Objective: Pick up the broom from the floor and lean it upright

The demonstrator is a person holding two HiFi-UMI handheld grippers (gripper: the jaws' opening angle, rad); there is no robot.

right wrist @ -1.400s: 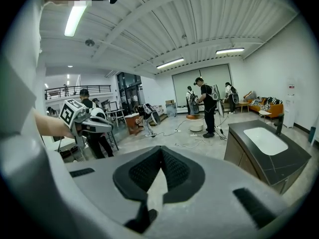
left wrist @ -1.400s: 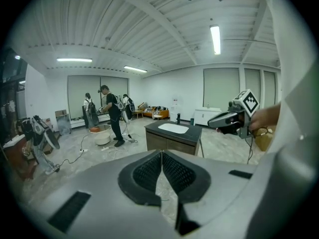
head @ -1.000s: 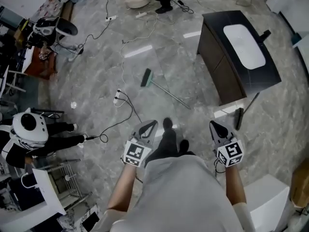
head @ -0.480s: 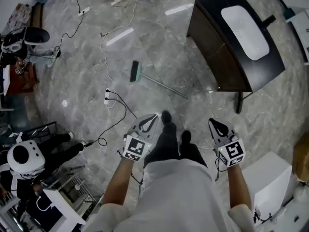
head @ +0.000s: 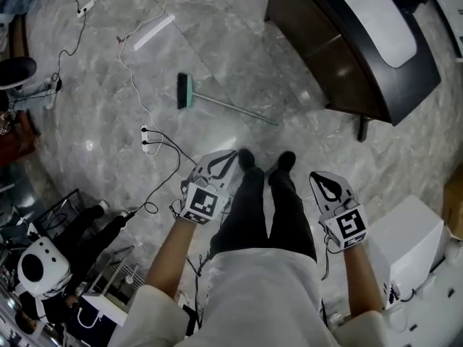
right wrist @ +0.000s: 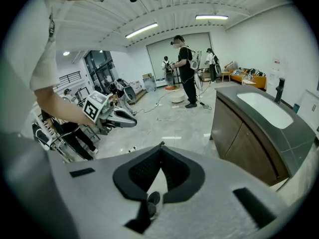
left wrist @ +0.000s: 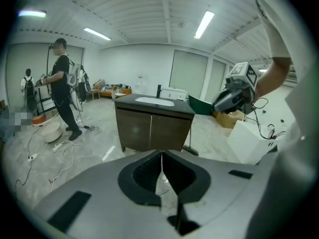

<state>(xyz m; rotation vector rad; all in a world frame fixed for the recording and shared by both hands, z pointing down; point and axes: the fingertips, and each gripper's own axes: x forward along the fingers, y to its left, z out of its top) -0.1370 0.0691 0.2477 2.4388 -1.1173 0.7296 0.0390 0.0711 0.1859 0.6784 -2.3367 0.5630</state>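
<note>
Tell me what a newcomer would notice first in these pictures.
A green-headed broom with a thin metal handle lies flat on the grey marble floor, upper centre. A dark cabinet with a white basin stands upper right. The left gripper and right gripper are shut, empty.

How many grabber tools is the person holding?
2: left grey two-jaw gripper beside the left leg, right grey two-jaw gripper beside the right leg. None looks hidden.

Large open lab or recording hall, grey marble-look floor, loose cables and a power strip trailing across it, free-standing cabinet with a sink, ceiling strip lights, people wearing strapped-on gear.
</note>
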